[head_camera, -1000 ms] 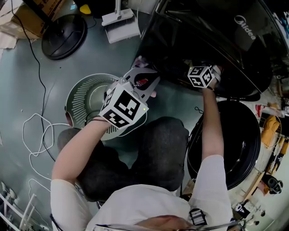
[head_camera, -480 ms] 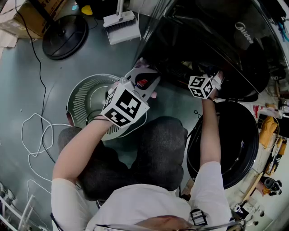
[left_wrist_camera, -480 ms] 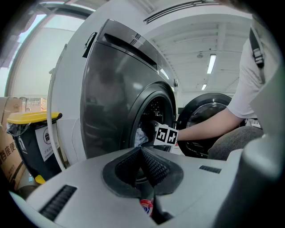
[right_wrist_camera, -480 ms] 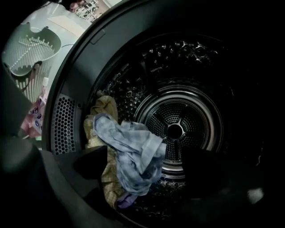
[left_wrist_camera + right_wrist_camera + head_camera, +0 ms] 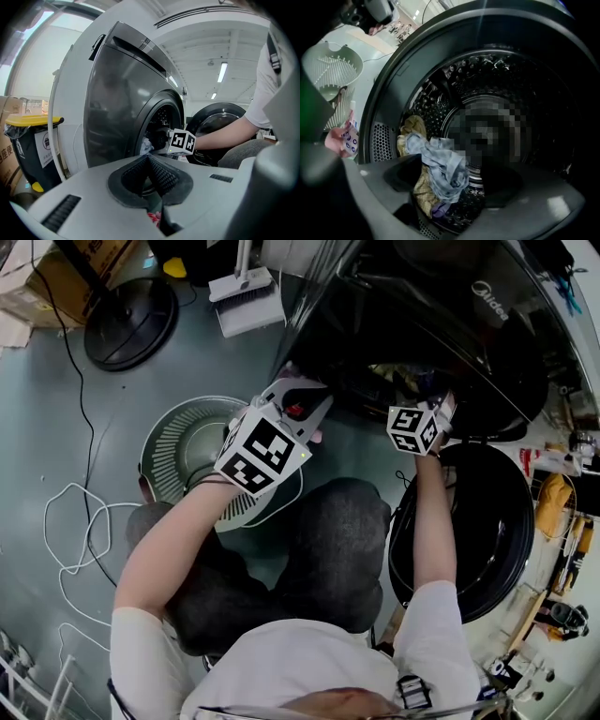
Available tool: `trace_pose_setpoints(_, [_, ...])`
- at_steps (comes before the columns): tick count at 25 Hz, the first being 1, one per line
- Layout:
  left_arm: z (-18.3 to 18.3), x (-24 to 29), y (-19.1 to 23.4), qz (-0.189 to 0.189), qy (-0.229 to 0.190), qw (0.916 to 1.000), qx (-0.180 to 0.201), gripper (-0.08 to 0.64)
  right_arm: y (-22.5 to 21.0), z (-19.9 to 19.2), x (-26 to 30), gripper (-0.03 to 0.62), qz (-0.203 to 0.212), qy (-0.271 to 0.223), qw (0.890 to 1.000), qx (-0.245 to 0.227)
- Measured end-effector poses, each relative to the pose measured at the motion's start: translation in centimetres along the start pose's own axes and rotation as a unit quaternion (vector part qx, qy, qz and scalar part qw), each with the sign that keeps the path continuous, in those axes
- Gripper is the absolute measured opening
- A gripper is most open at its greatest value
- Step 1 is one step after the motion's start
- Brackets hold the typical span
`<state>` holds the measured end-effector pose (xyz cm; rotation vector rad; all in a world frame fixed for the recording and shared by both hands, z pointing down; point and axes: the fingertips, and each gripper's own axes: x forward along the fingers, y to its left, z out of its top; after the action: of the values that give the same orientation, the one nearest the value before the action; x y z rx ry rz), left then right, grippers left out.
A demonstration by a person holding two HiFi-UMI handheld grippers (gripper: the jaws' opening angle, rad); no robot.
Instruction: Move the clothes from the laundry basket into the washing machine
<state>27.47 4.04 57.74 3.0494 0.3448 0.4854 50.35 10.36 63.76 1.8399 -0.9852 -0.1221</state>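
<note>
Crumpled blue and tan clothes [image 5: 440, 166] lie in the perforated steel drum [image 5: 454, 89]; the right gripper [image 5: 451, 177] has jaws apart, just narrowing, grasping nothing; the left gripper [image 5: 149, 161] clenches red-patterned cloth [image 5: 152, 217].

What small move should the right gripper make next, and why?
Probably draw the right gripper back from the drum. Its jaws have just been closing a little, yet stand apart and grip nothing; the blue-grey cloth already lies inside. The left gripper, shut on a red cloth, hovers nearby.
</note>
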Motion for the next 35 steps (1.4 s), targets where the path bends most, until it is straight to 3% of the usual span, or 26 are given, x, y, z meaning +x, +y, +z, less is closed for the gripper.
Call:
trace_pose_setpoints(4, [-0.5, 0.3, 0.3, 0.01, 0.007, 0.9996, 0.026, 0.005, -0.2, 1.2, -1.5, 0.3, 0.013, -0.013, 0.999, 0.03])
trace_pose_setpoints(10, [-1.4, 0.3, 0.4, 0.008, 0.019, 0.9989, 0.041, 0.006, -0.3, 3.2, -3.4, 0.273, 0.038, -0.027, 0.994, 0.097])
trace_pose_setpoints(22, [-1.0, -0.5, 2.0, 0.02, -0.002, 0.9995, 0.026, 0.006, -2.5, 6.4, -8.6, 0.16, 0.029, -0.067, 0.983, 0.166])
trace_pose_setpoints(35, [0.7, -2.7, 5.7, 0.057, -0.03, 0.9979, 0.004, 0.005, -2.0, 11.2, -12.0, 0.081, 0.078, -0.128, 0.952, 0.266])
